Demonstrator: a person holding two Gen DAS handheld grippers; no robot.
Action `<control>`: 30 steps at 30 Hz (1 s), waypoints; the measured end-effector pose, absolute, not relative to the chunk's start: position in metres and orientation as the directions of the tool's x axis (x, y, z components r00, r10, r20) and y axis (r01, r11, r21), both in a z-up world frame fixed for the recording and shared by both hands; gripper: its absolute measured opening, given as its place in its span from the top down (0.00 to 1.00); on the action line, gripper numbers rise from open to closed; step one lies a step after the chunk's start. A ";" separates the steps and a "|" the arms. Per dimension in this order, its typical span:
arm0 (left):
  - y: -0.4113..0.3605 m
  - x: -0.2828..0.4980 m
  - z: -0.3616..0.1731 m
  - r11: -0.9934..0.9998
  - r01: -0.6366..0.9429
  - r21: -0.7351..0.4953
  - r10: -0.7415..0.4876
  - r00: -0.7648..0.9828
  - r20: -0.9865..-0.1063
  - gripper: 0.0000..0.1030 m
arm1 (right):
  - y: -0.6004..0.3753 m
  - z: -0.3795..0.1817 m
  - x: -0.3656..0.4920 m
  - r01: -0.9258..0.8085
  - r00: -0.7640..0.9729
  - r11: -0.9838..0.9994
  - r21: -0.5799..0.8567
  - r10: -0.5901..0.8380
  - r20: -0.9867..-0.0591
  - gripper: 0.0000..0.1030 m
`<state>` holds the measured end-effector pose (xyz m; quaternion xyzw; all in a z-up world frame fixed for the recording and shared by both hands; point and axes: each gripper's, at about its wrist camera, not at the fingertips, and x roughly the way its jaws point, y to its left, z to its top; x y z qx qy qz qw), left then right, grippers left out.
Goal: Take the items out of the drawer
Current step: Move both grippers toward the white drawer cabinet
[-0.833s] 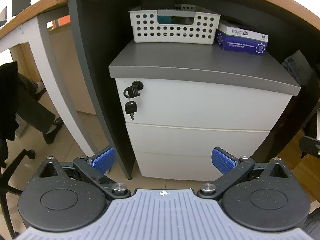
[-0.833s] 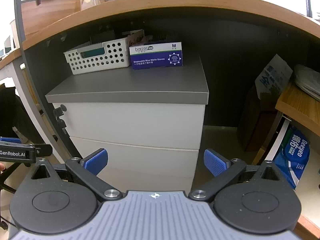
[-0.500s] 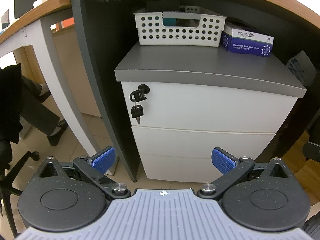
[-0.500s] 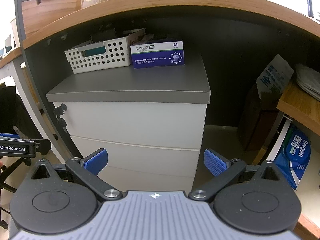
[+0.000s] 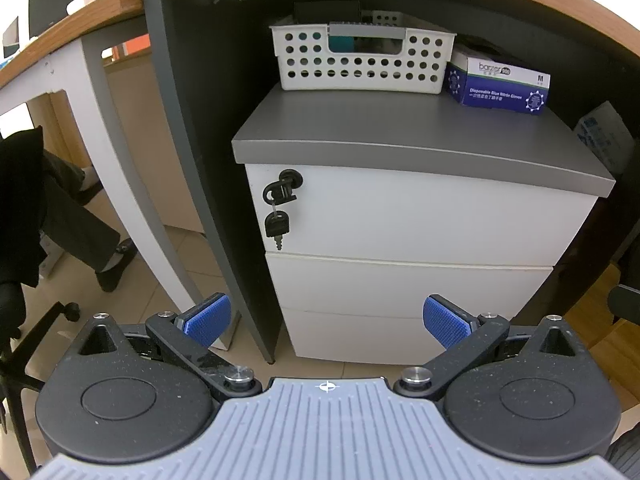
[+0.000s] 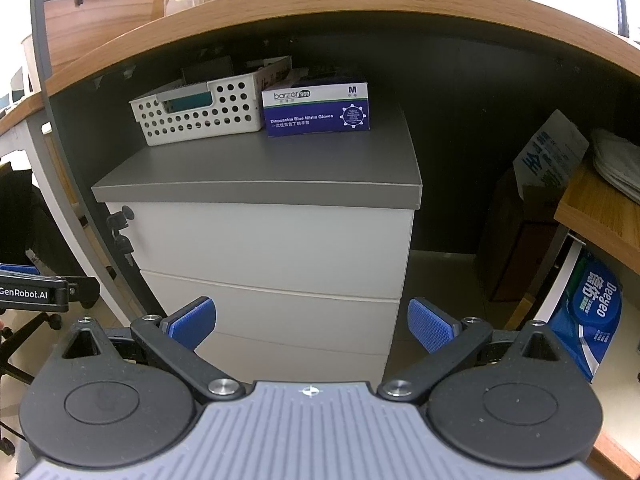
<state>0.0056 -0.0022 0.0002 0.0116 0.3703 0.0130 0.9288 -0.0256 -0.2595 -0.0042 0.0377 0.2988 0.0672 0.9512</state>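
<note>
Drawers (image 5: 404,220) lie closed ahead of both wide-open, empty grippers, left gripper (image 5: 326,320) and right gripper (image 6: 312,320) about equally near.

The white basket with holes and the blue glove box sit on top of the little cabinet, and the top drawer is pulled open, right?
Not quite. The white plastic basket with holes and the blue cardboard glove box do sit on the white three-drawer cabinet, but its top drawer is closed, flush with the others. The left wrist view shows it.

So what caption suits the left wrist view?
Open left gripper faces a closed white three-drawer cabinet, black key hanging.
</note>
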 end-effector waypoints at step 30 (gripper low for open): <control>0.002 0.004 -0.003 1.000 -0.020 0.022 0.030 0.729 -0.684 0.00 | -0.270 -0.013 -0.028 -0.085 0.814 0.989 0.124 0.141 -0.563 0.00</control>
